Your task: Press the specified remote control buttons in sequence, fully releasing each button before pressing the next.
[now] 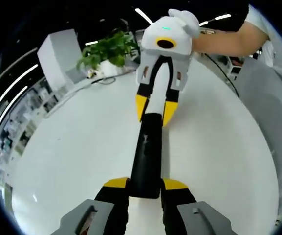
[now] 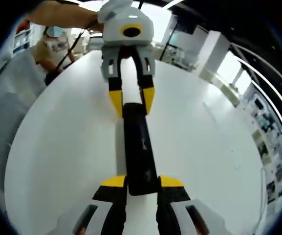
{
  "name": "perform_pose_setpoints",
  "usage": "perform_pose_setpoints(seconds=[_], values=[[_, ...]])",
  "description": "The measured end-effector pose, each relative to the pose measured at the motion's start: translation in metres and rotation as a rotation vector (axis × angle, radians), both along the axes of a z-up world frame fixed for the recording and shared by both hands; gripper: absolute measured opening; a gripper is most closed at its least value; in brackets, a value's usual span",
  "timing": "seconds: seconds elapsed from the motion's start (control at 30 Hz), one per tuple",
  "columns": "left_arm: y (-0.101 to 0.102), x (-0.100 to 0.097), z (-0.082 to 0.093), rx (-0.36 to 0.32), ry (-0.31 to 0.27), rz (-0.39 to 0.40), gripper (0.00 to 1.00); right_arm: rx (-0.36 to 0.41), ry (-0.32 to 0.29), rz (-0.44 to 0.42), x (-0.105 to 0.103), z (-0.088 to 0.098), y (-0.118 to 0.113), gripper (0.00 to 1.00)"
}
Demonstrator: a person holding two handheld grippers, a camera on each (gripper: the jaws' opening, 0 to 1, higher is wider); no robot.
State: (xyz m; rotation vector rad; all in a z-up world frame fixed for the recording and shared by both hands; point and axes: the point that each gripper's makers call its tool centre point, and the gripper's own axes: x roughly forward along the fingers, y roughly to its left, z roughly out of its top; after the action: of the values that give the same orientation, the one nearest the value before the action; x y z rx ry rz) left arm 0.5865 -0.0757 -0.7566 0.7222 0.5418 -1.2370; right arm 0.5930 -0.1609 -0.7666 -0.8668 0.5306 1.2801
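Observation:
A long black remote control [image 1: 146,152] lies lengthwise over the white table [image 1: 82,161], held at both ends. My left gripper [image 1: 145,185] is shut on its near end, one yellow-tipped jaw on each side. From the far side my right gripper [image 1: 154,108] clasps the other end between its yellow tips. In the right gripper view the same remote control [image 2: 140,152] runs up from my right gripper [image 2: 143,182] to my left gripper [image 2: 132,102]. No buttons can be made out on its dark glossy face.
A potted green plant [image 1: 109,49] and a cable stand at the far edge of the round table. A person's forearm [image 1: 228,39] reaches in behind the right gripper. A grey chair back [image 2: 4,127] sits beside the table [image 2: 214,147].

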Motion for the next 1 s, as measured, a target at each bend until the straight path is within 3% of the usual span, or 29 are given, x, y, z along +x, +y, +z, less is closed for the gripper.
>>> perform_pose_setpoints(seconds=[0.57,1.0], values=[[0.005,0.048,-0.01,0.048,-0.032,-0.009,0.24,-0.01,-0.043,-0.013,0.045,-0.007,0.004,0.19],[0.005,0.062,-0.013,0.041,-0.012,-0.001,0.24,0.023,0.009,-0.037,0.057,-0.009,0.003,0.19]])
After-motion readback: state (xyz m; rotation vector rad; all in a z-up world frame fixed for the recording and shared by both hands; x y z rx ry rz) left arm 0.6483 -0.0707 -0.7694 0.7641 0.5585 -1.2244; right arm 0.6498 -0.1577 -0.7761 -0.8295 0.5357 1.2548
